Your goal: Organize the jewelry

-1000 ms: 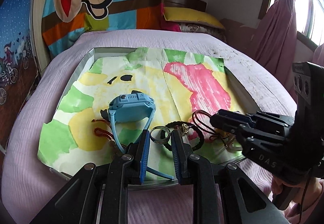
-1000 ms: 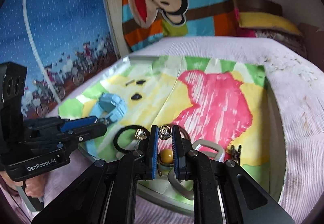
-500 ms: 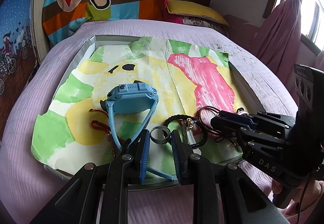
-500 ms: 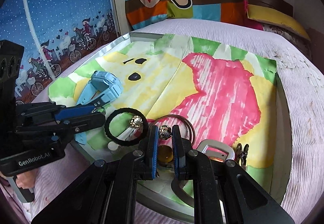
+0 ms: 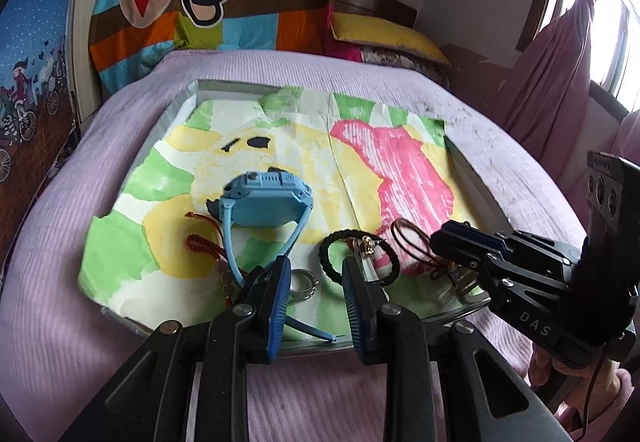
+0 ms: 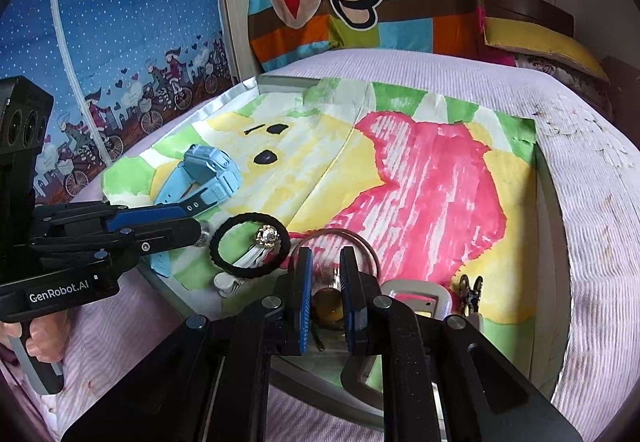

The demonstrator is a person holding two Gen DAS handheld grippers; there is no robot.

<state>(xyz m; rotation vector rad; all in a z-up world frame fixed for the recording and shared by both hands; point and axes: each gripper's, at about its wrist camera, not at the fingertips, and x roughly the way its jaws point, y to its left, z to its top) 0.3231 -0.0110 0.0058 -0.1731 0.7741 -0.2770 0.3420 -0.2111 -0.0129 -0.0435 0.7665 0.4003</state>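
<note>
Lying on a painted paper (image 5: 192, 178) in a tray (image 5: 472, 178) on the bed (image 5: 60, 262), the jewelry is spreading out ahead of both grippers. Left of the left gripper (image 5: 314, 282), a red cord bracelet (image 5: 202, 244) and a blue watch (image 5: 266, 198) are resting, the watch strap running past its left jaw. Its jaws have just been widening and are standing released around a silver ring (image 5: 302, 284). Just right of them, a black hair tie (image 5: 360, 256) is lying. Farther right, the right gripper (image 6: 325, 284) is keeping its jaws nearly clenched, an amber bead (image 6: 328, 308) sitting between them; grip unclear.
</note>
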